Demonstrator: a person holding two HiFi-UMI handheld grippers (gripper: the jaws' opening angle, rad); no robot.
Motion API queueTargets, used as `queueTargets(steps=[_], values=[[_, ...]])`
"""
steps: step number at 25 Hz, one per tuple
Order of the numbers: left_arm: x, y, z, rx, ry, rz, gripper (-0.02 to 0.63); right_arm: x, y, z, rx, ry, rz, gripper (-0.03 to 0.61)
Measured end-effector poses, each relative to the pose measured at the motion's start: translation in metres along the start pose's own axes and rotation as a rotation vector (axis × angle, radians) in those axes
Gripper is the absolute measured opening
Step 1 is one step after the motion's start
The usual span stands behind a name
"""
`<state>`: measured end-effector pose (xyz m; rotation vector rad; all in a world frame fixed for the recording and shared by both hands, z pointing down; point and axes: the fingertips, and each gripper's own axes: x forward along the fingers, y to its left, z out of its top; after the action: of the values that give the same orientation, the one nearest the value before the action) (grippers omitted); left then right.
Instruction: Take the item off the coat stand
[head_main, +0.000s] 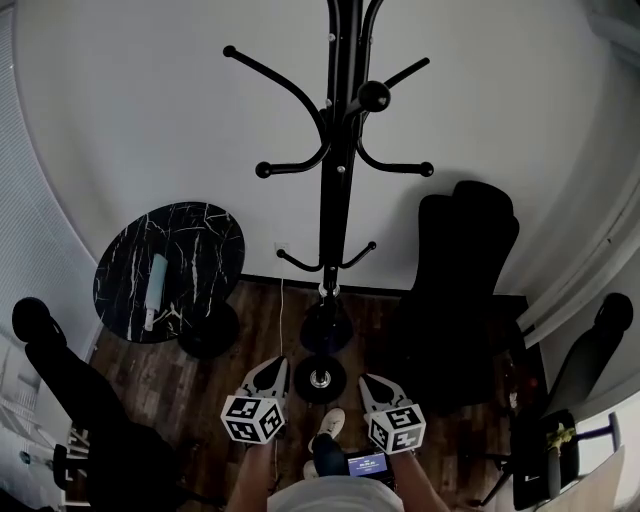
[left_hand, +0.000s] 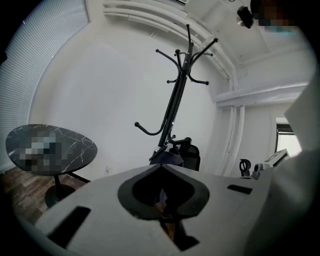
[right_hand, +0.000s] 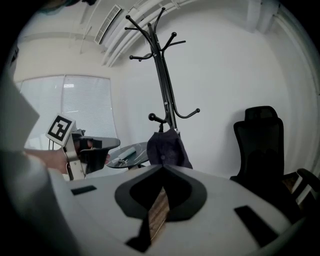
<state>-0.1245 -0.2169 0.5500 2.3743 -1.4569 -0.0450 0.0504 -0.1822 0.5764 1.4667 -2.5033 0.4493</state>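
Observation:
A black coat stand (head_main: 338, 150) rises against the white wall straight ahead, its round base (head_main: 320, 380) on the wood floor. A dark navy cloth item (right_hand: 167, 147) hangs from one of its low hooks; it shows as a dark lump (head_main: 326, 328) in the head view and behind the jaw tips (left_hand: 171, 156) in the left gripper view. My left gripper (head_main: 274, 364) and right gripper (head_main: 370, 381) sit side by side short of the stand, both pointing at it. Each is shut with nothing in it, and both are apart from the item.
A round black marble table (head_main: 205, 235) with a pale flat object (head_main: 155, 285) on it stands left of the stand. A black office chair (head_main: 465, 270) stands to the right. More dark chairs are at the far left (head_main: 55, 375) and far right (head_main: 590, 350).

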Motion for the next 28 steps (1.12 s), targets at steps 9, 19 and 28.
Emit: queueTargets(steps=[9,19,28], values=[[0.019,-0.009,-0.012,0.02,0.035,-0.022,0.02,0.009,-0.01,0.0,-0.019,0.013,-0.022,0.012],[0.041,0.002,-0.021,0.026,0.072,-0.007,0.02,0.031,-0.029,-0.002,-0.018,0.057,-0.05,0.012],[0.062,0.009,-0.024,0.078,0.102,0.01,0.02,0.058,-0.044,0.002,-0.028,0.071,-0.056,0.012]])
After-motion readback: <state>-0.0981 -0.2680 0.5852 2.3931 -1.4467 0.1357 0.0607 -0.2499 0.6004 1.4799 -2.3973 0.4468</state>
